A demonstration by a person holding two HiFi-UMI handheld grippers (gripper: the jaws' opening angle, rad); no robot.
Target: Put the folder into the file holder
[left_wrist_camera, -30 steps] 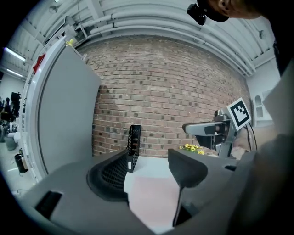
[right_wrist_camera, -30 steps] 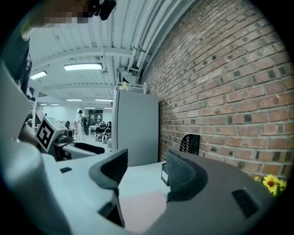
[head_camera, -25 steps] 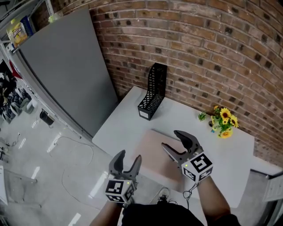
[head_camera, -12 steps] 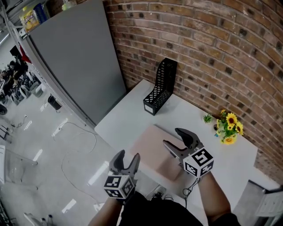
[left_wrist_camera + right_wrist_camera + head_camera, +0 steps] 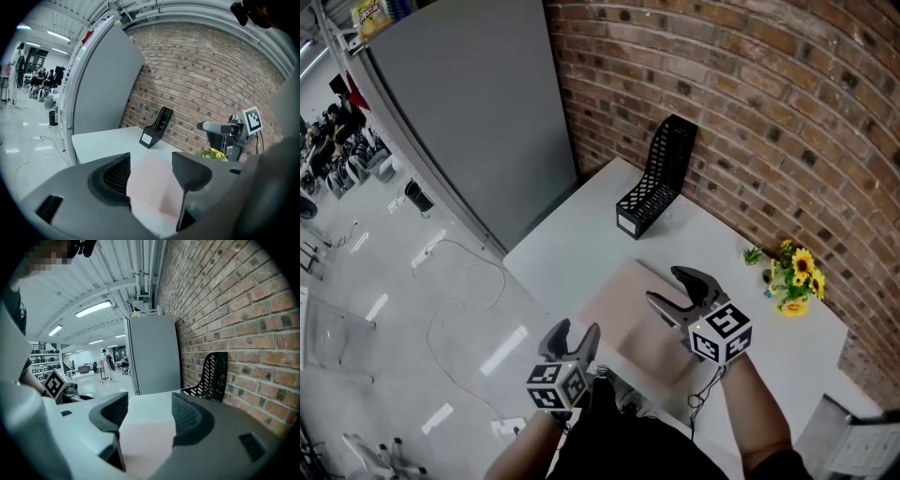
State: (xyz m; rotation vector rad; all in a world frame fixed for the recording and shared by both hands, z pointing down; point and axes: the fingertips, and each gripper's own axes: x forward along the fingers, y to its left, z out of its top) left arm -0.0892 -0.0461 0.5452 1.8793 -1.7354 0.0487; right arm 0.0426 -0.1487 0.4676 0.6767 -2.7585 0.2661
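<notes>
Pink folder (image 5: 614, 309) lies flat by the table (image 5: 572, 253) edge; left gripper (image 5: 576, 330) and right gripper (image 5: 664, 286) jaws wide, empty

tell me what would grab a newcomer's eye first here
The pale pink folder lies flat at the near edge of the white table, with the open right gripper hovering just over it. Across the table, a black mesh file holder stands by the brick wall, and yellow sunflowers sit at the right.
</notes>
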